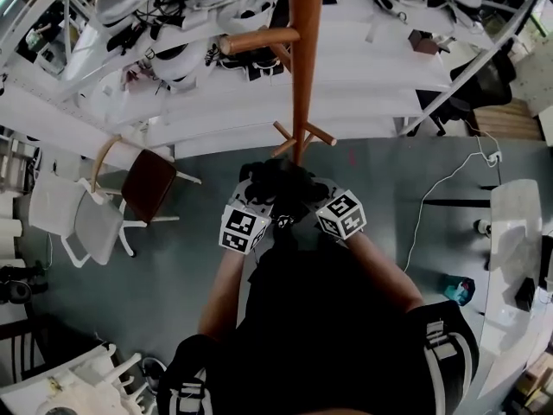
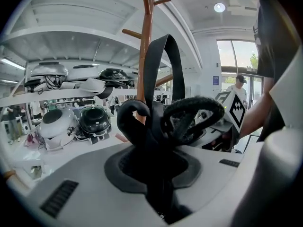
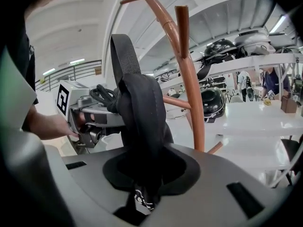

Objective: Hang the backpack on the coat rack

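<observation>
A black backpack [image 1: 278,188] hangs between my two grippers, just in front of the brown wooden coat rack [image 1: 300,76]. My left gripper [image 1: 259,199] is shut on a bunch of its black straps [image 2: 158,122]. My right gripper [image 1: 313,195] is shut on a wide black strap [image 3: 140,112]. In the left gripper view a long loop rises in front of the rack pole [image 2: 146,46]. In the right gripper view the pole [image 3: 193,89] and a peg stand just to the right of the strap. The jaws themselves are hidden under the fabric.
Lower pegs [image 1: 313,135] stick out from the rack near my grippers. A brown-seated chair [image 1: 147,184] and white chairs [image 1: 78,219] stand at the left. White shelves with helmets [image 1: 173,33] run behind the rack. A white table [image 1: 514,249] is at the right, a cable [image 1: 432,197] on the floor.
</observation>
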Demonstrator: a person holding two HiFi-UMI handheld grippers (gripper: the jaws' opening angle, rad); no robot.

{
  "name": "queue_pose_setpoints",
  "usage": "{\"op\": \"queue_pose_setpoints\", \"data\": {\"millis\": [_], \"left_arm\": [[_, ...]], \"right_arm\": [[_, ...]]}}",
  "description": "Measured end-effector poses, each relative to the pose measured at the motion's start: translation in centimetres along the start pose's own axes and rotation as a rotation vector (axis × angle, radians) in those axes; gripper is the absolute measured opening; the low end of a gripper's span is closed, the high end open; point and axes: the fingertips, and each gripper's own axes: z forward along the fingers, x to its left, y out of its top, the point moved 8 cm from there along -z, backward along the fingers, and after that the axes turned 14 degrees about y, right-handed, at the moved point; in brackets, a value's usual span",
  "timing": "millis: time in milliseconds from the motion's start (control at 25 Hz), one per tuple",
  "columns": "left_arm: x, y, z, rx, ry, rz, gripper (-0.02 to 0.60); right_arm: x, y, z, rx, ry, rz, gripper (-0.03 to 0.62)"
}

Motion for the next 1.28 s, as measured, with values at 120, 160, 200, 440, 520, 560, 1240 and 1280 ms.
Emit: {"op": "queue_pose_setpoints", "data": {"millis": [120,160,200,440,520,560,1240,1280], "left_arm": [[1.1,-0.4,0.6,0.009,-0.026,0.0,0.087],[1.4,-0.5,0.8,0.011,-0.035,0.0,0.087],[1.7,-0.7,1.0,0.013,-0.045,0.0,0.087],[3.0,-1.6,2.3,0.027,-0.103,0.009,0.087],[3.3,-2.0,2.7,0.03,-0.123,0.014,0.087],[3.5,-2.2,3.0,0.032,-0.134,0.019,0.087],[5.6,-3.8,7.5,0.081,-0.302,0.095,0.087],[5.7,-3.7,7.9,0.082,-0.31,0.099,0.087]], "right_arm": [[-0.4,0.1,0.9,0.001,-0.02,0.019,0.091],[-0.5,0.1,1.2,0.003,-0.027,0.023,0.092],[-0.6,0.1,1.5,0.003,-0.033,0.026,0.092],[-1.2,-0.3,2.7,0.005,-0.083,0.052,0.091],[-1.2,-0.7,3.0,0.007,-0.103,0.071,0.091],[-1.3,-0.8,3.2,0.009,-0.114,0.083,0.091],[-3.1,-2.8,5.4,-0.034,-0.252,0.211,0.091],[-3.3,-2.8,5.5,-0.037,-0.26,0.216,0.092]]}}
